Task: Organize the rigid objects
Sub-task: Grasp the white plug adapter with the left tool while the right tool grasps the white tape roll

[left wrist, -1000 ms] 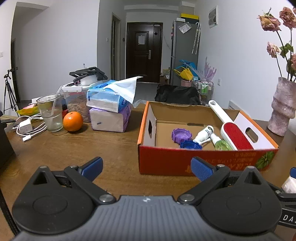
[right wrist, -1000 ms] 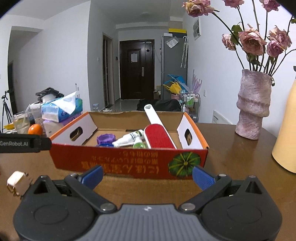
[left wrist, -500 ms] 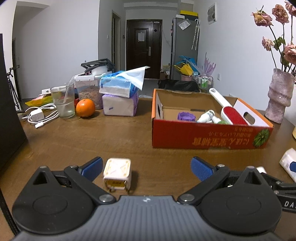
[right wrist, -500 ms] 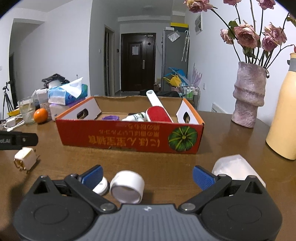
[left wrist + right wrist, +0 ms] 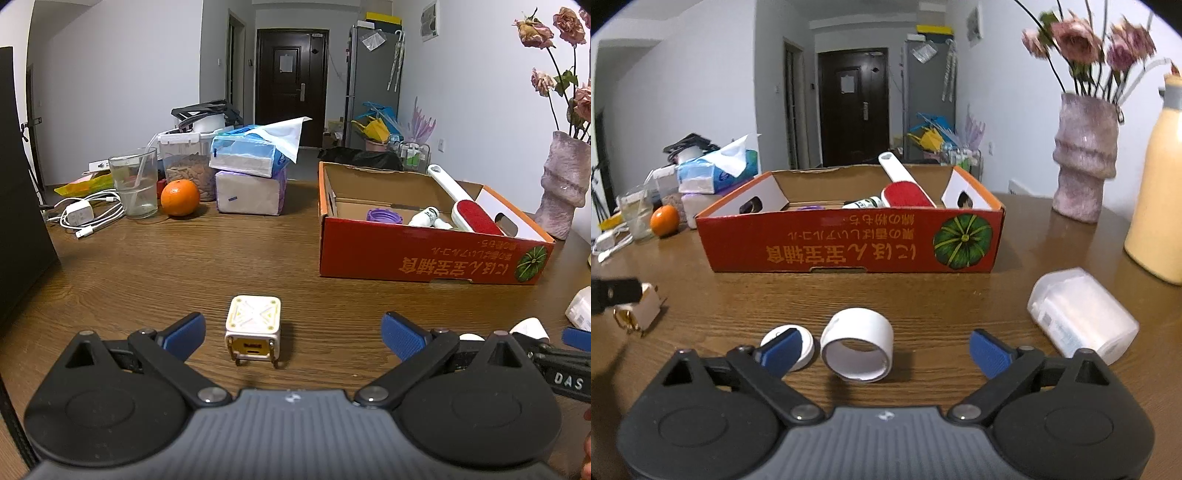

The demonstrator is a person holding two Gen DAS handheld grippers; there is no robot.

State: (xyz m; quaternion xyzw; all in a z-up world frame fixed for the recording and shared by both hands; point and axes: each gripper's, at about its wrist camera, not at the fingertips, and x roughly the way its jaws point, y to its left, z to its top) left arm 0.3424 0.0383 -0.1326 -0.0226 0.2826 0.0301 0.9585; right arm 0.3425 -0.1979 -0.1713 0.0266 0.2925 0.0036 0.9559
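Note:
A small white cube charger (image 5: 253, 327) stands on the wooden table between the wide-apart jaws of my left gripper (image 5: 293, 334), which is open and not touching it. A white ring of tape (image 5: 857, 344) lies between the jaws of my right gripper (image 5: 882, 350); they are closing but stand clear of it. A flat white round lid (image 5: 803, 345) sits just behind its left fingertip. The red cardboard box (image 5: 849, 247) beyond holds a red lint brush (image 5: 905, 192), a white bottle and a purple lid (image 5: 384, 215).
A clear plastic box with a white roll (image 5: 1080, 319) lies to the right of the right gripper. A pink vase (image 5: 1084, 158) and a yellow bottle (image 5: 1158, 188) stand at the far right. Tissue packs (image 5: 251, 173), an orange (image 5: 180, 197), a glass (image 5: 133, 181) and a white cable sit at the far left.
Both grippers drew back from the box and sank toward the table. The charger came in between the left jaws and the tape ring between the right jaws, which have narrowed a little.

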